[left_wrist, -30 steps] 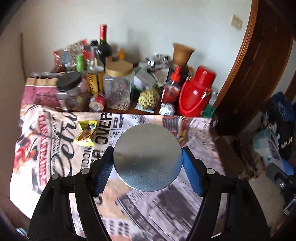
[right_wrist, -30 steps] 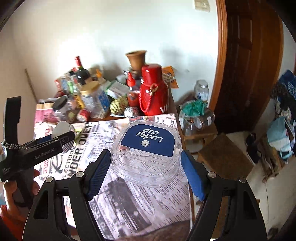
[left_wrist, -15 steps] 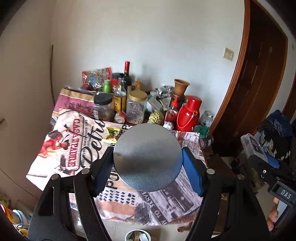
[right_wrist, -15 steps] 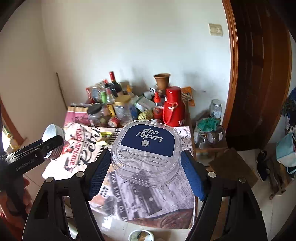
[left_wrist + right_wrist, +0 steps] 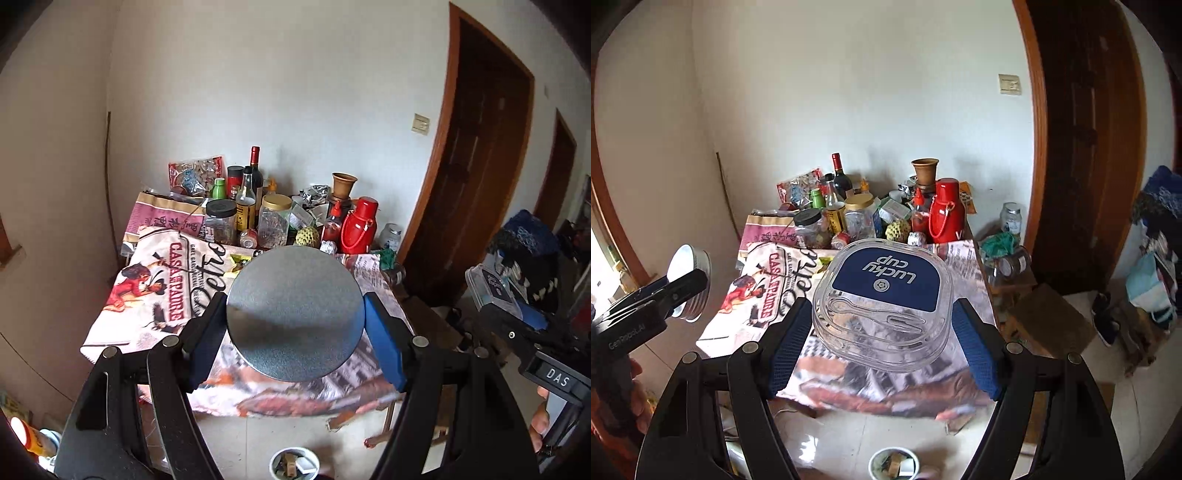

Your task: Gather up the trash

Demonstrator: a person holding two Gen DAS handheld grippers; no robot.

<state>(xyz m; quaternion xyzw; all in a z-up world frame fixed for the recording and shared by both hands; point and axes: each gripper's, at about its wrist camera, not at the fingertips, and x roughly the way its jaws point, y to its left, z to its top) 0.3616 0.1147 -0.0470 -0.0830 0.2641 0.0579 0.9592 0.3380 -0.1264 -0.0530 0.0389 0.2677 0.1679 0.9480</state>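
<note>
A white-walled room with a dark wooden door on the right; a cluttered counter [image 5: 122,325] draped in printed cloth stands against the far wall. My left gripper [image 5: 295,314] is clamped on a round metal lid [image 5: 293,314], held in the air over the counter's near edge. My right gripper [image 5: 882,314] pinches a clear plastic container [image 5: 882,306] with a blue "Lucky cup" label, also aloft. Below, on the tiled floor, sits a small white cup [image 5: 894,463] with scraps in it, perhaps the bin. To finish well, I judge I should keep both grips firm, lower each piece over its receptacle and release one at a time. Compared with a second ago, I have pulled well back: the counter looks farther and the floor now shows.
</note>
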